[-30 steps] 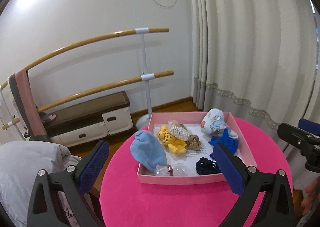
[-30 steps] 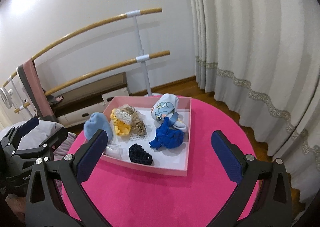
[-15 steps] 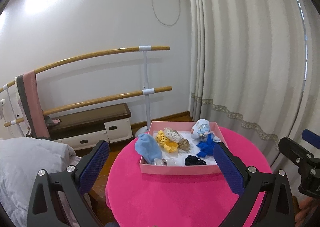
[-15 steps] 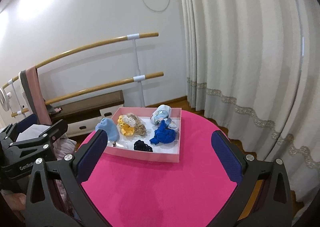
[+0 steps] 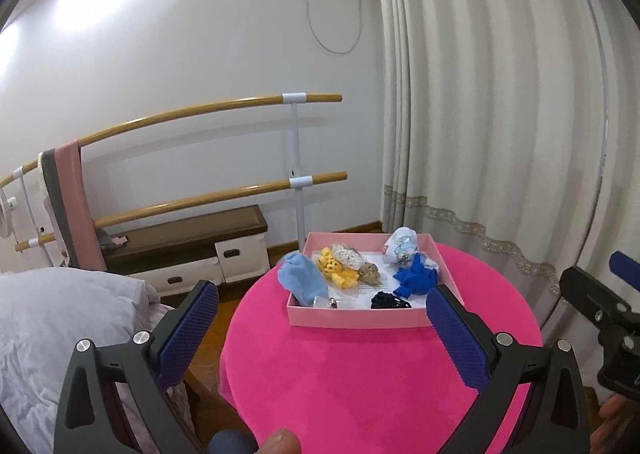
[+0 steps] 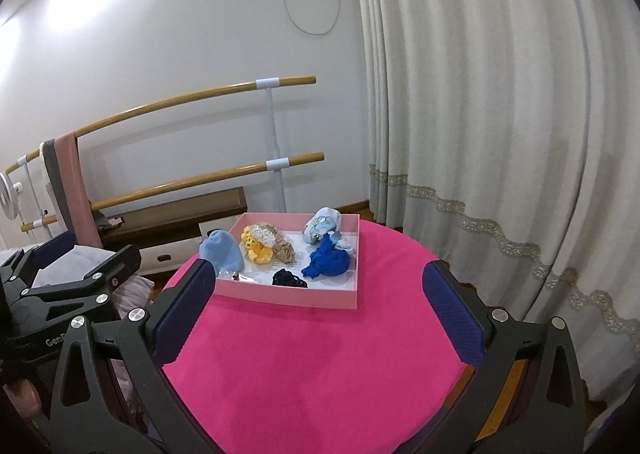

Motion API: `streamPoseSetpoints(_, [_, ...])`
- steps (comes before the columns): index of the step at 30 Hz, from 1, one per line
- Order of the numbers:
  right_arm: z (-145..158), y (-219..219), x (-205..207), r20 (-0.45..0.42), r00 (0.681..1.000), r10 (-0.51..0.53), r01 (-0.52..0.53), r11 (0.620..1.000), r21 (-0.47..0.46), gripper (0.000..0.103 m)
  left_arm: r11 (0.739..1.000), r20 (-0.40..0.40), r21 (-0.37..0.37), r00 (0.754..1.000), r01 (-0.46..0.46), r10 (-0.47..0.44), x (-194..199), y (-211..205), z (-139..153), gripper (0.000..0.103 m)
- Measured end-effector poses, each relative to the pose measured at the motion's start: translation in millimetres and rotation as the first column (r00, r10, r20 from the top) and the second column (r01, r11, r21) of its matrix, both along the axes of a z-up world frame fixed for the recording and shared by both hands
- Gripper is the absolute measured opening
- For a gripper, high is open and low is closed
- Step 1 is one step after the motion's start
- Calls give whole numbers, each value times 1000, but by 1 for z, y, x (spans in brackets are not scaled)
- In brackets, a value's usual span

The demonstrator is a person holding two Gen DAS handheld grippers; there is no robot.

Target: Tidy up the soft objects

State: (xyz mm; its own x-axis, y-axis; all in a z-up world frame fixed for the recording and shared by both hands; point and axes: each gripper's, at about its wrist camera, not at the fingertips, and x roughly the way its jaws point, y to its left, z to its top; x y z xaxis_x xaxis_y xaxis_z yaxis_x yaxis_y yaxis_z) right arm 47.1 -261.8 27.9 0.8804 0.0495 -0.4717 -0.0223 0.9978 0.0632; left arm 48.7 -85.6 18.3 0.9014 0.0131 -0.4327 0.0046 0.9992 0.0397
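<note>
Pink cardboard forms the shallow box (image 5: 356, 320) I see on the far half of the round table (image 5: 360, 382) with its magenta cover. Inside, from my left: a light blue soft piece (image 5: 301, 282) leaning over the left wall, a yellow knitted item (image 5: 335, 269) with a white beaded one (image 5: 347, 254) and a tan scrunchie (image 5: 370, 273) against it, a printed white sock (image 5: 402, 250) in the far right corner, a royal blue cloth (image 5: 416, 280) in front of that, and a navy net piece (image 5: 390, 300) by the near wall. Something small and clear with a metal bit (image 5: 326, 302) lies in the near left corner; I cannot make out what it is.

My left gripper (image 5: 322, 330) hangs above the table's near side, jaws spread wide, gripping nothing. My right gripper (image 6: 316, 312) is likewise spread wide and empty, short of the box (image 6: 288, 296). A printed sheet under the items is mostly covered. A fingertip (image 5: 282, 442) cuts into the bottom edge of the left view.
</note>
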Motion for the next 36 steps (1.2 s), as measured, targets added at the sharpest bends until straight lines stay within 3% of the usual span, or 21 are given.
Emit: streamPoseSetpoints(36, [0,1,1,7,1000,7,-7,1000,-3,103,1000,3,-19,1000,-5,5,-5,-5,0,103])
